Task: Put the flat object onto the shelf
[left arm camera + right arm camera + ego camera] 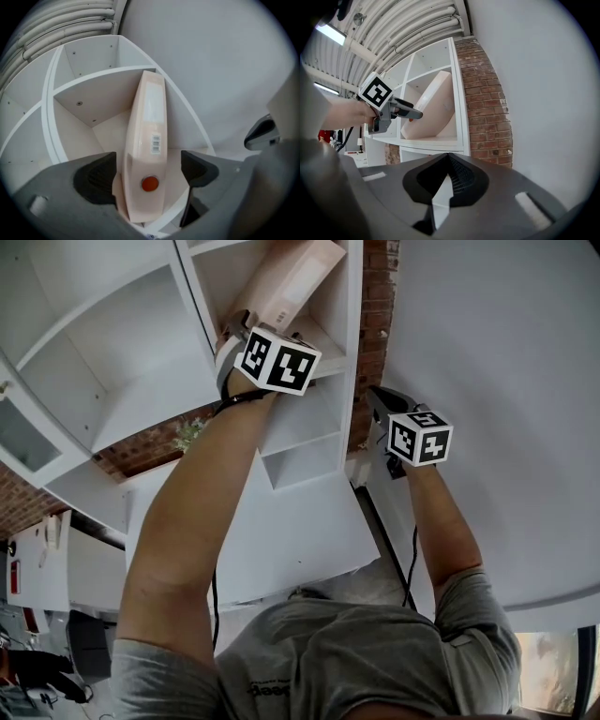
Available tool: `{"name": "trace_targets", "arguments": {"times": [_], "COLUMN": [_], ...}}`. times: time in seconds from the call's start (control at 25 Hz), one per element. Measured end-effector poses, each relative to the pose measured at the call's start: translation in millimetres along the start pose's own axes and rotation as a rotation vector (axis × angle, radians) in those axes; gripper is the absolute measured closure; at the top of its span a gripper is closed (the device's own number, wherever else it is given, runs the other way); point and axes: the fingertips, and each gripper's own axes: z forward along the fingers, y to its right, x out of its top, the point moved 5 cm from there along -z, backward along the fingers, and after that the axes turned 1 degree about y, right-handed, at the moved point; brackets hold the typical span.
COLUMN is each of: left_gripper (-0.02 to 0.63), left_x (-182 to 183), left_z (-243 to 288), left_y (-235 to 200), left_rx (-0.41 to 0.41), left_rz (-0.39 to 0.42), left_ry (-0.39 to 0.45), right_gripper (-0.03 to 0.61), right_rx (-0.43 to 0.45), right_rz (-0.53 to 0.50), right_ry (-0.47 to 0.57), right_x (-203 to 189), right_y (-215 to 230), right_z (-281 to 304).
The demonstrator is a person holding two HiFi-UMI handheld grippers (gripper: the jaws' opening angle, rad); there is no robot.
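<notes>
**Item 1. Shelf** (281, 442): a white cubby unit with smooth board surfaces. It fills the upper left and centre of the head view. Several compartments are seen, all bare but one.

**Item 2. Left gripper** (149, 172): it is held at the mouth of the occupied compartment. The jaws are spread wide and clamp nothing. The left pad is seen just beside the object's side, while a clear gap is left at the right pad.

**Item 3. Flat object** (147, 136): a pale pink slim case set on its narrow edge on the compartment floor, inside the shelf. A barcode label (156, 143) and an orange-red dot (149, 183) are carried on the near edge.
- Long axis: it runs from bottom centre of the left gripper view up and away into the compartment. In the right gripper view it is tilted toward the right-hand upright.
- Relation to the left gripper: the near end lies directly between the open jaws, and this is the nearer hand.
- Judgement: placement appears done. A straight withdrawal along that axis is called for, or the case may be dragged by the left pad.

**Item 4. Right gripper** (446, 180): the jaws are closed together on nothing. It is held well apart from the case, right of centre in the head view.

**Item 5. Room**: a brick wall (485, 93) is noted beside the shelf, and a plain white wall (543, 93) at right.
</notes>
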Motion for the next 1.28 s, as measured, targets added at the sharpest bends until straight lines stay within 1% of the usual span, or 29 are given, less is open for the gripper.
{"name": "trace_targets", "arguments": {"times": [0.12, 0.2, 0.36, 0.44, 0.6, 0.72, 0.92, 1.0, 1.12, 1.28], "left_gripper": [0.167, 0.169, 0.176, 0.178, 0.189, 0.224, 0.305, 0.362, 0.439, 0.506], "left_x": [-2.0, -6.3, -27.0, -42.6, -81.7, -112.6, -167.3, -191.0, -221.9, -263.6], "left_z": [-32.9, -57.3, -110.8, -137.3, -192.0, -237.2, -320.9, -356.6, -411.6, -497.5], "left_y": [-4.3, -13.4, -47.4, -67.1, -113.4, -152.3, -211.0, -231.2, -253.7, -274.0], "left_rx": [-0.016, -0.006, 0.051, 0.086, 0.192, 0.286, 0.427, 0.482, 0.572, 0.715], "left_rz": [-0.022, -0.029, -0.054, -0.065, -0.076, -0.101, -0.13, -0.149, -0.179, -0.233], "left_ry": [0.011, 0.015, 0.0, -0.021, -0.086, -0.127, -0.211, -0.247, -0.284, -0.345], "right_gripper": [0.569, 0.569, 0.569, 0.569, 0.569, 0.569, 0.569, 0.569, 0.569, 0.569], "right_rx": [0.022, 0.049, 0.125, 0.169, 0.27, 0.362, 0.529, 0.599, 0.704, 0.887], "right_rz": [-0.016, -0.03, -0.058, -0.068, -0.086, -0.102, -0.12, -0.125, -0.133, -0.151], "right_ry": [0.003, 0.007, 0.015, 0.017, 0.023, 0.029, 0.031, 0.026, 0.018, 0.008], "right_x": [8.9, 14.9, 27.2, 32.0, 39.4, 45.5, 53.1, 53.0, 50.7, 44.9], "right_y": [-20.4, -37.6, -82.1, -107.4, -167.2, -219.1, -312.6, -351.9, -410.3, -503.5], "right_z": [-2.7, -1.7, 4.7, 9.2, 21.9, 34.9, 56.1, 63.9, 73.4, 80.4]}}
